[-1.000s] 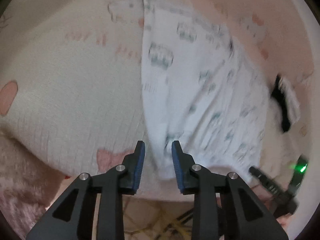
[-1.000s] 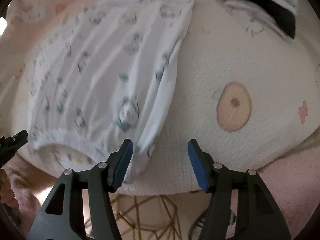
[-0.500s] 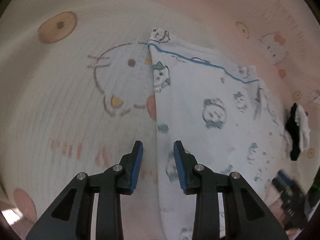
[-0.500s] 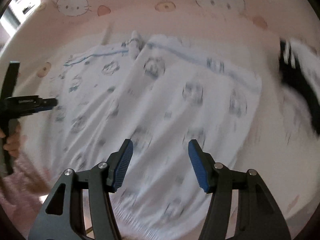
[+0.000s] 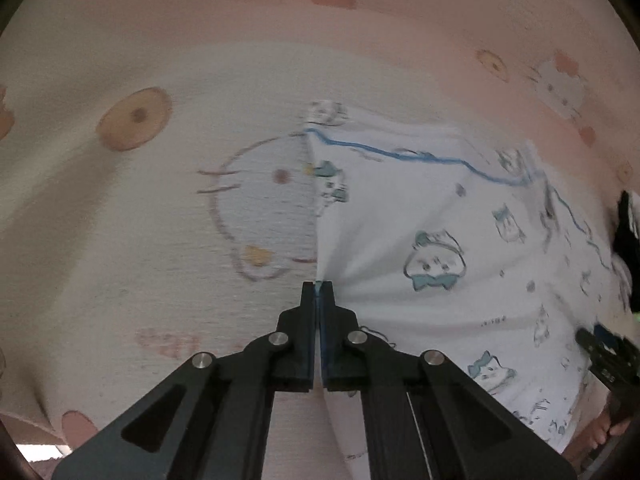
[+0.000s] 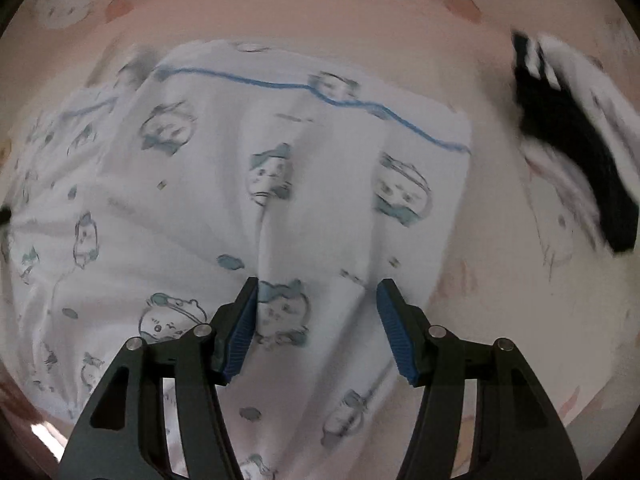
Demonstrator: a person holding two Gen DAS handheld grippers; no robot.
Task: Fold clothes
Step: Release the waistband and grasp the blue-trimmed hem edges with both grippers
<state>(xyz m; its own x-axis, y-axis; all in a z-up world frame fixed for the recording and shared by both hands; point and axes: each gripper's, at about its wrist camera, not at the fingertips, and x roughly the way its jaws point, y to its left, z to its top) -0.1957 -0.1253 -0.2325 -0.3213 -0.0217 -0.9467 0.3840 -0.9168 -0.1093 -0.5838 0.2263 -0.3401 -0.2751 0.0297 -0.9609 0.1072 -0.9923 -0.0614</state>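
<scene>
Now your left gripper (image 5: 319,286) pinches the white garment's (image 5: 440,216) edge, while your right gripper (image 6: 316,300) hovers over it, fingers spread.

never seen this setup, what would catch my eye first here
The white cartoon-print garment with a blue trim line lies spread mid-frame on a pink cat-print bedsheet. The left hand-held gripper is shut on the garment's left edge, while the right hand-held gripper hangs open over it. A black-and-white cloth lies on the sheet to the right.
</scene>
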